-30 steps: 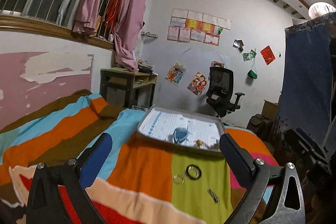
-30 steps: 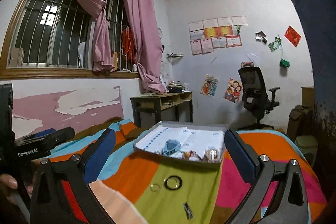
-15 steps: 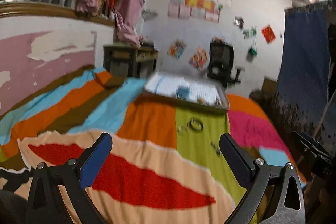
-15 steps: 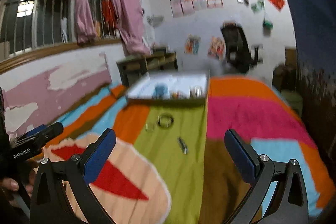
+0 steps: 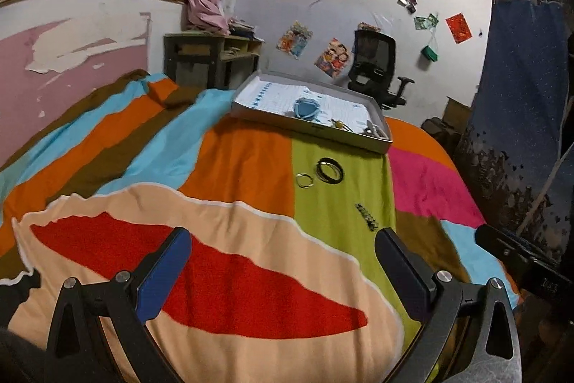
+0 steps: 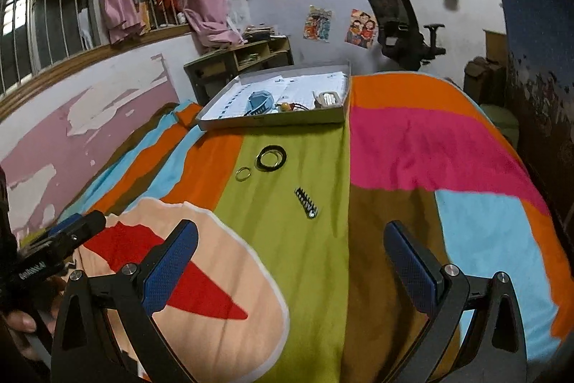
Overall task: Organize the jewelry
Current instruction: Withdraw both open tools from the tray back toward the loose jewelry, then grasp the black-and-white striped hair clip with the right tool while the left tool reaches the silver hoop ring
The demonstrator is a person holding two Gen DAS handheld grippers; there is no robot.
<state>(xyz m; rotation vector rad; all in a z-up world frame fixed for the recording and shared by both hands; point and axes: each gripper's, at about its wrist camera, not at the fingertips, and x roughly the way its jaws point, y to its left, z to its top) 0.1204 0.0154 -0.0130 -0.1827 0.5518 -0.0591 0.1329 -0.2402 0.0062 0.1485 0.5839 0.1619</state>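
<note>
Both tongs are held wide apart with nothing between them: the left tongs (image 5: pixel 283 261) and the right tongs (image 6: pixel 290 252) are poised above the striped bedspread (image 6: pixel 412 146), neither in contact with any jewelry. Three loose pieces lie on the green stripe ahead of the tongs. Nearest is a small dark spring-like piece (image 6: pixel 306 202), just ahead of the right tongs and close to the inner finger of the left pair. Farther ahead a dark bangle (image 6: pixel 271 158) lies just beside a thin gold ring (image 6: pixel 243 173). Beyond them the shallow box (image 6: pixel 272 122) is seen, with a blue item (image 6: pixel 260 101) and other small pieces already in it.

Trouble is likely to come from the soft bedding: thin flat rings could be pressed into the fabric instead of gripped, or cloth could be pinched along with them. The bangle and ring lie so close that one may be nudged while the other is taken. A piece dropped on this busy pattern could be overlooked.
</note>
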